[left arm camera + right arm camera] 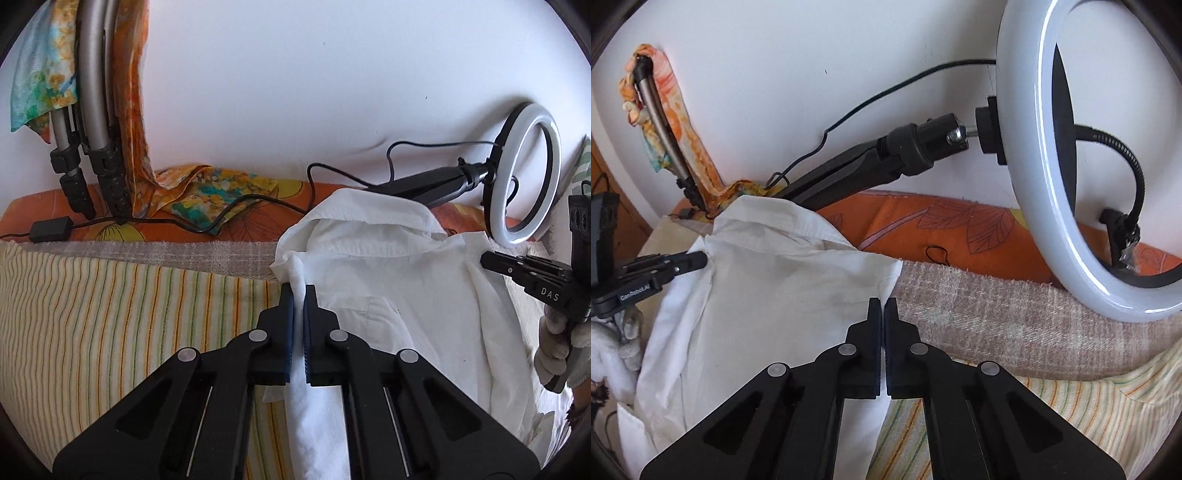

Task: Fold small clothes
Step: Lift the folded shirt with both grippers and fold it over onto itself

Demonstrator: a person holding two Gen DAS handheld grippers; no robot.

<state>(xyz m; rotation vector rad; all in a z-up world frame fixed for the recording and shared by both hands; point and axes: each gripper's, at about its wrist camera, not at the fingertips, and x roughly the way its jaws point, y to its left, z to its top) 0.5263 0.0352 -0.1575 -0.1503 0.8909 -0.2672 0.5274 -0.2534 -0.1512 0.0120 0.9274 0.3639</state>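
A small white collared shirt [399, 280] lies on a striped cloth, collar toward the wall. My left gripper [299, 291] is shut on a bunched fold of the shirt's left edge, which runs between the fingers. In the right wrist view the shirt [768, 295] fills the left half. My right gripper [882, 306] is shut at the shirt's right edge; I see no fabric between its pads. The right gripper also shows in the left wrist view [491, 260] by the shirt's far side, and the left gripper in the right wrist view [698, 260] at the collar.
A ring light [1052, 184] on a black stand [871, 162] leans over the far right. Cables [207, 218] and a patterned scarf [207, 192] lie on the orange cushion [923, 221] along the white wall. A folded tripod [92, 110] stands at far left. The yellow striped cloth [110, 314] covers the surface.
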